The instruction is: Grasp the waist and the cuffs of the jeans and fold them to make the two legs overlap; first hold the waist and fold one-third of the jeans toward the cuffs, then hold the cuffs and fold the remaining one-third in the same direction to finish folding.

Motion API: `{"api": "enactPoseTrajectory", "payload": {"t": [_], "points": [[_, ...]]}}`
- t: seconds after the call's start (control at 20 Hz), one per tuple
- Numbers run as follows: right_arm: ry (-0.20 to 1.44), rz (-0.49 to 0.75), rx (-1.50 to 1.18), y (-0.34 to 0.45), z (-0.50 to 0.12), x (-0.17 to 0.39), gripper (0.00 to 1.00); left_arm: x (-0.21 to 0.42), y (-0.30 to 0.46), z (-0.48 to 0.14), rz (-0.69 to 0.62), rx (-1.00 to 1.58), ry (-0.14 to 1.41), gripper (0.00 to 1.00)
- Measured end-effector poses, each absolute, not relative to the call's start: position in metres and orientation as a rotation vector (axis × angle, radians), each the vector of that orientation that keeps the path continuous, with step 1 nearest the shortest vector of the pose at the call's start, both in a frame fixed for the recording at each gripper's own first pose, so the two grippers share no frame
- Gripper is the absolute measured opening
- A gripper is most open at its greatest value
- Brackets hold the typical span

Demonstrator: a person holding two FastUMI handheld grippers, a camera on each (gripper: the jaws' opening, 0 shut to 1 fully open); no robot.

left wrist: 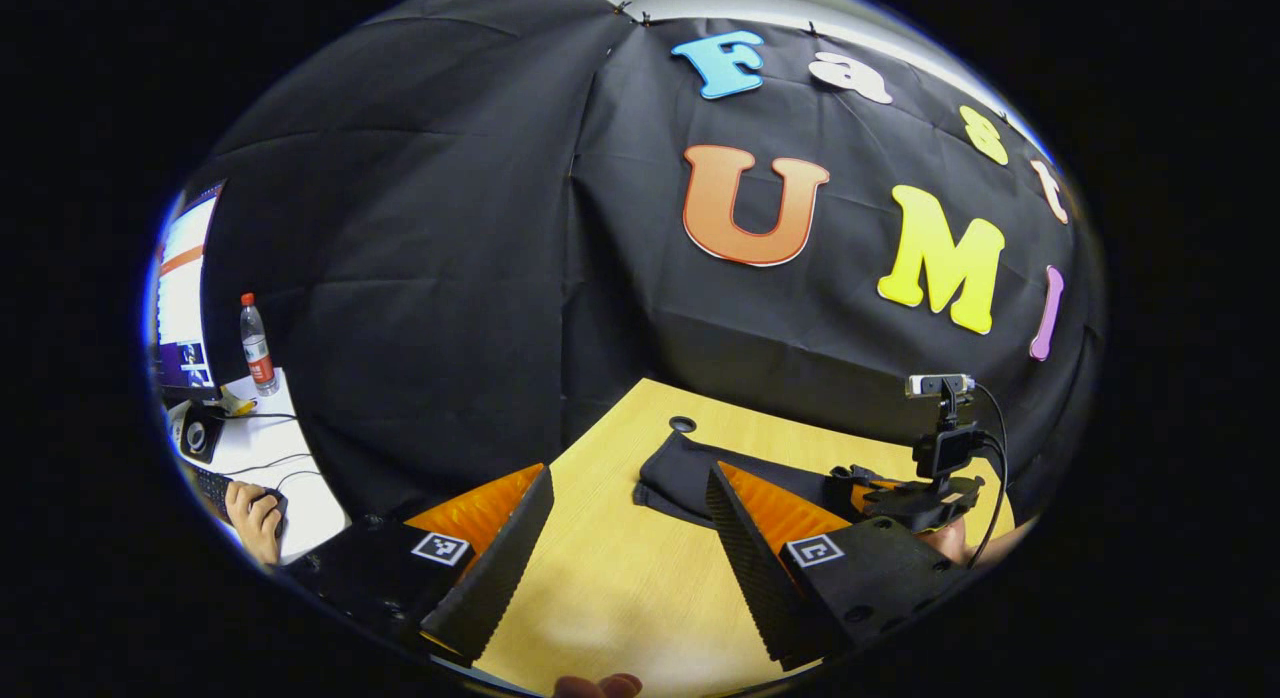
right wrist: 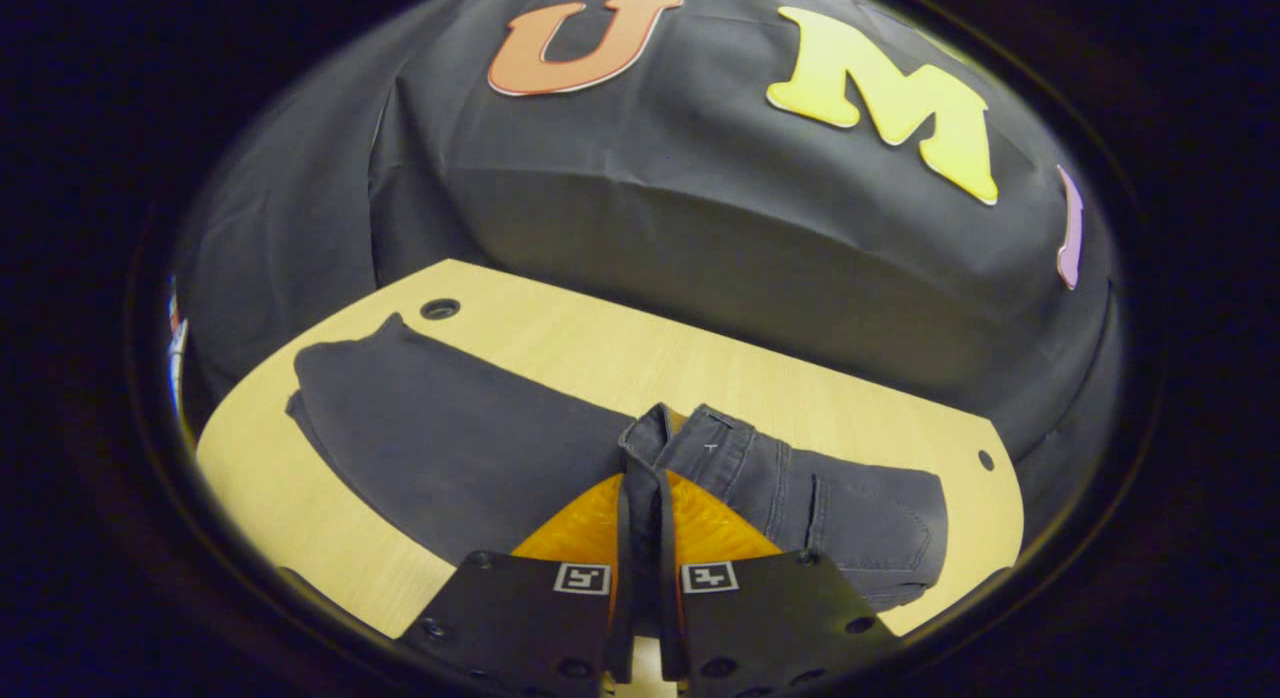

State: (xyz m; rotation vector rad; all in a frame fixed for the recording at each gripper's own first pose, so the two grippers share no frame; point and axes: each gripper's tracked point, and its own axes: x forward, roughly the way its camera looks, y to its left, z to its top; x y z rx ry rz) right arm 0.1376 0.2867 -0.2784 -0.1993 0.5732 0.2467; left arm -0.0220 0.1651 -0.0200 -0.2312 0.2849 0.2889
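Note:
Dark jeans (right wrist: 440, 428) lie in a long strip across the wooden table (right wrist: 300, 538), legs running to the far left, waist and pocket part (right wrist: 860, 523) at the right. My right gripper (right wrist: 645, 483) is shut on a raised fold of the waistband, with cloth pinched between both fingers. In the left gripper view, my left gripper (left wrist: 630, 473) hangs open above the table with nothing between its fingers. The jeans' cuff end (left wrist: 680, 478) lies just beyond it. The right gripper (left wrist: 885, 493), with its camera mount, shows farther right on the jeans.
A cable hole (left wrist: 682, 424) sits near the table's far edge by the cuffs, and a smaller hole (right wrist: 987, 460) at the far right. Left of the booth stands a white desk (left wrist: 290, 468) with a monitor (left wrist: 185, 298), a bottle (left wrist: 257, 346) and a person's hand (left wrist: 255, 518).

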Motion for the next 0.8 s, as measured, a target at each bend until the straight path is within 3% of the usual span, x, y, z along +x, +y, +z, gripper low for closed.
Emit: {"api": "enactPoseTrajectory", "payload": {"t": [0.15, 0.45, 0.65, 0.8], "points": [[0.592, 0.311, -0.209, 0.293, -0.285, 0.131, 0.20, -0.016, 0.165, -0.022, 0.278, -0.231, 0.290, 0.99], [0.513, 0.354, -0.187, 0.287, -0.239, 0.112, 0.58, 0.000, 0.148, -0.022, 0.233, -0.232, 0.284, 0.99], [0.468, 0.366, -0.159, 0.267, -0.199, 0.091, 0.64, 0.008, 0.132, -0.020, 0.201, -0.241, 0.276, 0.99], [0.438, 0.378, -0.146, 0.242, -0.161, 0.067, 0.77, 0.013, 0.124, -0.026, 0.188, -0.281, 0.291, 0.99]]}}
